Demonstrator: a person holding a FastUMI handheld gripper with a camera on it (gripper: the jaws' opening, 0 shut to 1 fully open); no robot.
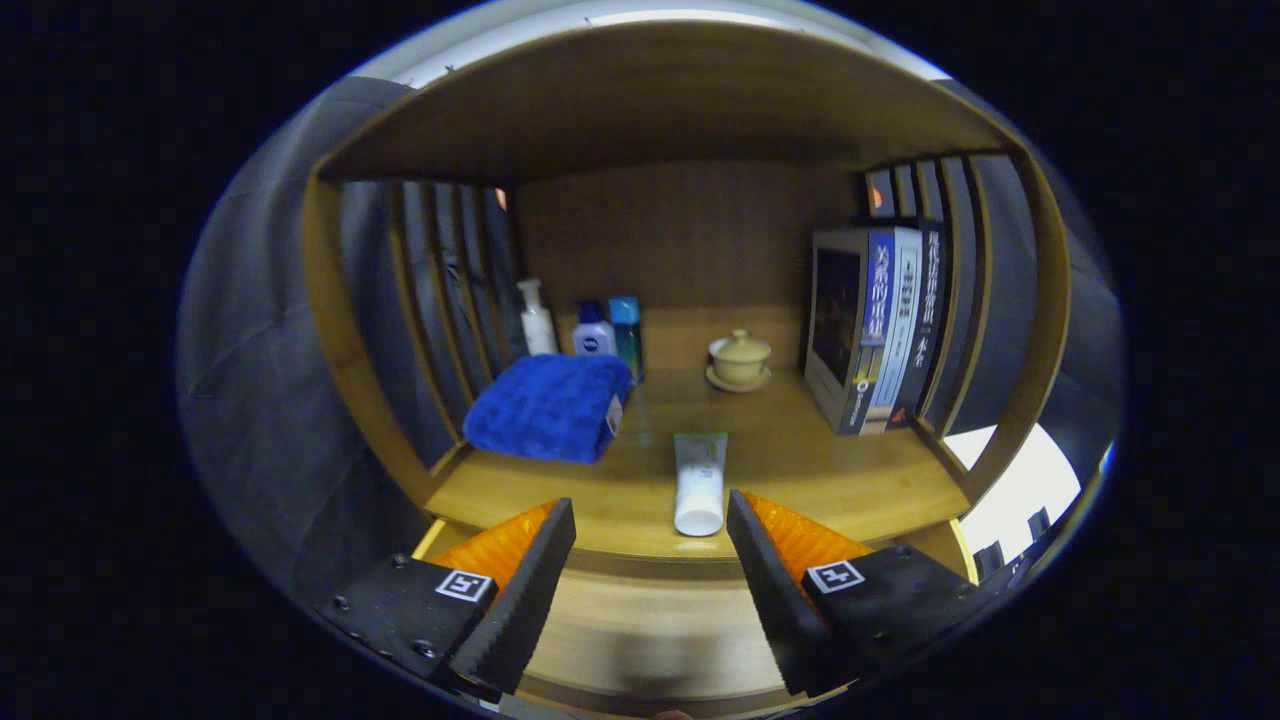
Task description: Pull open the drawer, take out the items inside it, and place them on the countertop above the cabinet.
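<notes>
Hovering with its jaws spread wide and holding nothing, the gripper [650, 560] faces the front of the cabinet, and below the fingers [520, 590] runs a pale wooden panel that is probably the drawer front [650, 640]; no handle can be made out on it, and whether it is pulled out at all cannot be told. The countertop [850, 480] is the landmark here. On its front edge, just ahead of the fingers and nearly centred in the gap between them, lies a tube [699, 482], cap toward the gripper, its long axis running straight away from the jaws. Farther back on the countertop, to the tube's left, sits a folded blue towel [548, 405], with bottles [590, 330] behind it. A lidded cup on a saucer [740, 362] stands toward the rear, and books [880, 330] stand upright at the right end. Judging by this, the drawer lies lower than the jaws, so the gripper would need to drop.
</notes>
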